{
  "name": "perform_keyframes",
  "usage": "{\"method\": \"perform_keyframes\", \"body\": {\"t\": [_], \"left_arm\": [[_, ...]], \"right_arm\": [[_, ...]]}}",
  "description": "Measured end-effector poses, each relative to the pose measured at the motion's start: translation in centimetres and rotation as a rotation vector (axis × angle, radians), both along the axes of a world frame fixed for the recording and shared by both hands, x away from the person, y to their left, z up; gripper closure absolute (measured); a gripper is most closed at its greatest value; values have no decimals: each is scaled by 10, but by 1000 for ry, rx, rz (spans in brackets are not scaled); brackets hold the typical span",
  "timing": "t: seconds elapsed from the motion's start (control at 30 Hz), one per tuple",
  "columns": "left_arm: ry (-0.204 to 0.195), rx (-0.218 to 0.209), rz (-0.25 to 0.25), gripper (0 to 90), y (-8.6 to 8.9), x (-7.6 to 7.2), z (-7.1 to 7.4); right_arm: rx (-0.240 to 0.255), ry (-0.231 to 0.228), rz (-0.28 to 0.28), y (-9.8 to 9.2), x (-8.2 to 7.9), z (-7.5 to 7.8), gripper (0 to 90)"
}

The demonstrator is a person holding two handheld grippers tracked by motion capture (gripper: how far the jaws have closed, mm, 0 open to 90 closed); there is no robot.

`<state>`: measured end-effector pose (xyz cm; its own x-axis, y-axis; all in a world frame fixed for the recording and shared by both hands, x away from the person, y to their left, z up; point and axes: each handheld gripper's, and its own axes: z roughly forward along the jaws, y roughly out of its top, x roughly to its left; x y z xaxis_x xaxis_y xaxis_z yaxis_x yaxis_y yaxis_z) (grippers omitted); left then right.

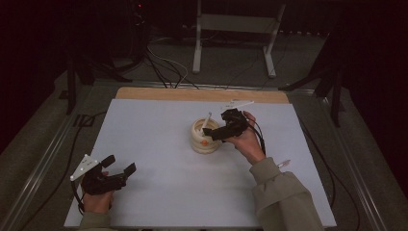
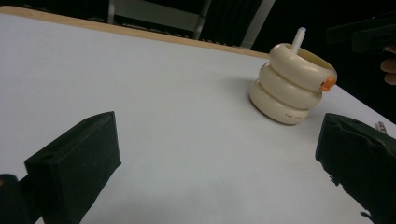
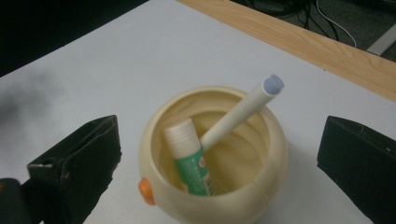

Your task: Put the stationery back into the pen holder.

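- Both tongs stand wide: my right gripper (image 1: 212, 133) over the cream holder (image 3: 212, 158), left gripper (image 1: 119, 164) near-left.
- White pen (image 3: 240, 114) leans, tip up toward far-right.
- Green glue stick (image 3: 189, 161) stands almost upright.

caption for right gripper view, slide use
Open right gripper above cream ribbed holder containing white pen and green glue stick.

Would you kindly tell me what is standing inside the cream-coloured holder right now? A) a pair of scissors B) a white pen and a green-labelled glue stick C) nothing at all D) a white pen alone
B: the right gripper view looks down into the cream holder, where a white pen leans beside a green-labelled glue stick.
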<state>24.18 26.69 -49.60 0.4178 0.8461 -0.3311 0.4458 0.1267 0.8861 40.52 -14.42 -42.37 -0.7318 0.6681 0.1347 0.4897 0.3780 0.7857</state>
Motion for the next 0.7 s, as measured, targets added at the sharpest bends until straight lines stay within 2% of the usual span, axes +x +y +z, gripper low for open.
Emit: {"method": "perform_keyframes", "body": {"t": [0.13, 0.33, 0.7], "left_arm": [[0, -1, 0, 3, 0, 0, 0], [1, 1, -1, 3, 0, 0, 0], [0, 2, -3, 3, -1, 1, 0]], "right_arm": [[-14, 8, 3, -6, -2, 1, 2], [-66, 36, -1, -17, -7, 2, 2], [-118, 43, -1, -52, -16, 9, 2]]}}
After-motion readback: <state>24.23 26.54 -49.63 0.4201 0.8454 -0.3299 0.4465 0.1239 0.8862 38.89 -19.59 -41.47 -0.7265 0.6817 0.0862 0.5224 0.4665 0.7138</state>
